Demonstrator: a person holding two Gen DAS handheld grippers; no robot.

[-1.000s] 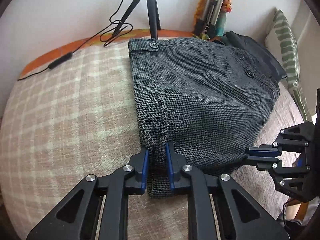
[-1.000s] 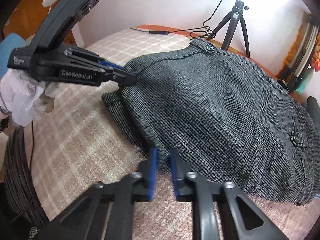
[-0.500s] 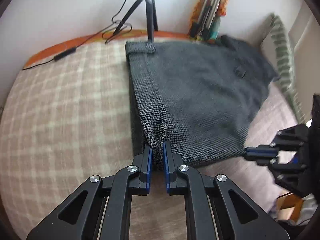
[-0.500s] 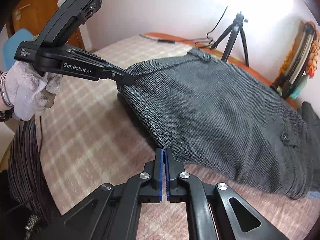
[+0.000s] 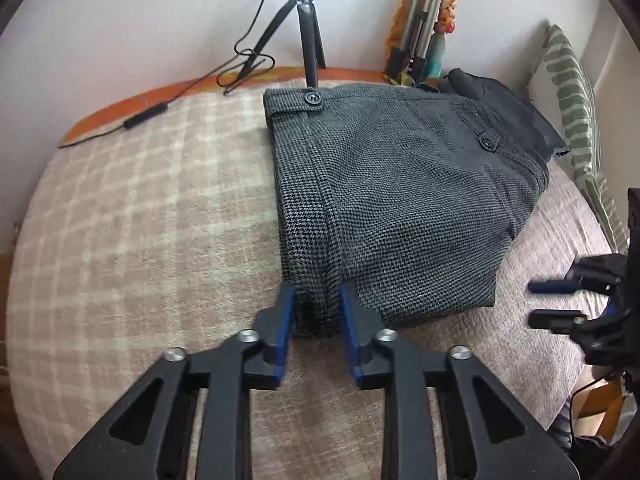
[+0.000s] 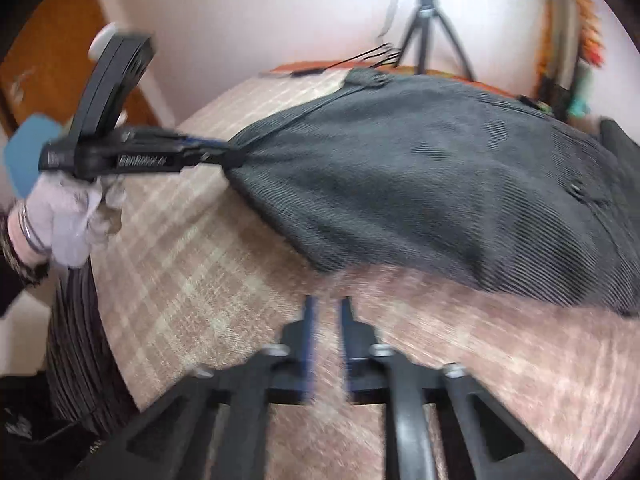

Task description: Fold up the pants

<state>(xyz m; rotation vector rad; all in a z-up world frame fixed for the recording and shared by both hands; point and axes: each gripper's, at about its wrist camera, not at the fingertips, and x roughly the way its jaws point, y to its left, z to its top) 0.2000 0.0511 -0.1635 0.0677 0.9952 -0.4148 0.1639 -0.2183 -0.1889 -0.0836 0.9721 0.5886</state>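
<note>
Opening, the left claw straddles the folded pants' corner; the right claw opens over nothing.

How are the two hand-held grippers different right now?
The left hand-held gripper has the corner of the folded pants between its fingers; the right hand-held gripper has nothing between its fingers, only blanket below. The left sits at the pants' edge; the right is clear of them. Both are opening, with blue pads.

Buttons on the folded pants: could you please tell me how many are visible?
2. One button sits on the waistband at the far left corner; another button fastens the pocket flap toward the right. Others may be hidden in the folds.
</note>
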